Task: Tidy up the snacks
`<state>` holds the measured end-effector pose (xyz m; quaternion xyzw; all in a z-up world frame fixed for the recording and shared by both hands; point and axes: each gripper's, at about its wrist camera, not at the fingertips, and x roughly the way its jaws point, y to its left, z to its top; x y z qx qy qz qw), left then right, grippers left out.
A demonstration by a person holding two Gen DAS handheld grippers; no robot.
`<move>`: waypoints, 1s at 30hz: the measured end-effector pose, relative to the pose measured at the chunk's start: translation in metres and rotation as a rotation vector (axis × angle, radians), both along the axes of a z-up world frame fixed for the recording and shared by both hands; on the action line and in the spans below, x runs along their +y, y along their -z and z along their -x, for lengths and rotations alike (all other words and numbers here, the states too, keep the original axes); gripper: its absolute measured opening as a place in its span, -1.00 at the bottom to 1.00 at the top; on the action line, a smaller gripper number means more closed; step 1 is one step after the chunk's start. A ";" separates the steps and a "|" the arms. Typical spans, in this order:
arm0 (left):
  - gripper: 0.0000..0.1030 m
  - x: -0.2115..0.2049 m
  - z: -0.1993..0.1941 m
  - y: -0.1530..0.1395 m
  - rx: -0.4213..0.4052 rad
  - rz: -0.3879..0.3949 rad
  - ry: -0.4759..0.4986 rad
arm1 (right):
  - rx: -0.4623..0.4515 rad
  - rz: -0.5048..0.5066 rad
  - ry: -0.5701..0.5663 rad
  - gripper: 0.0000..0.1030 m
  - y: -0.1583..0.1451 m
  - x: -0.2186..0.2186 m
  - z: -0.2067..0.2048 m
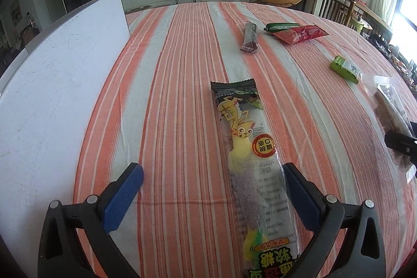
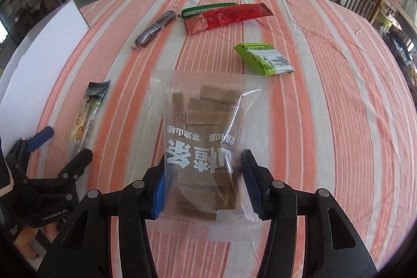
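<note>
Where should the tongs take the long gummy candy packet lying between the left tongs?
Across its narrow width near the printed end, coming down from above. The gummy candy packet lies flat and lengthwise between the open left tongs, so only its slim sides fit between the pads.

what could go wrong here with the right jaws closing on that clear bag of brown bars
The right gripper pinches only the near end of the clear bag, so the loose far end may sag or slip out when lifted. It could also drag against the green packet close beyond it.
</note>
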<state>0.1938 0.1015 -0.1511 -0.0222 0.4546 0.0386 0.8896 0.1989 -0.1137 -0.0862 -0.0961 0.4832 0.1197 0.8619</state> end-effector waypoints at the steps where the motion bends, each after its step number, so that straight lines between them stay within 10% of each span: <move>1: 1.00 0.000 0.000 0.000 0.000 0.000 0.000 | -0.056 0.042 0.033 0.12 0.003 -0.009 0.012; 7: 1.00 0.000 0.000 0.000 0.000 0.000 0.000 | -0.085 -0.111 0.224 0.73 0.034 -0.067 0.026; 30: 1.00 0.000 0.000 0.000 0.000 0.000 0.000 | -0.106 -0.097 0.211 0.79 0.038 -0.059 0.023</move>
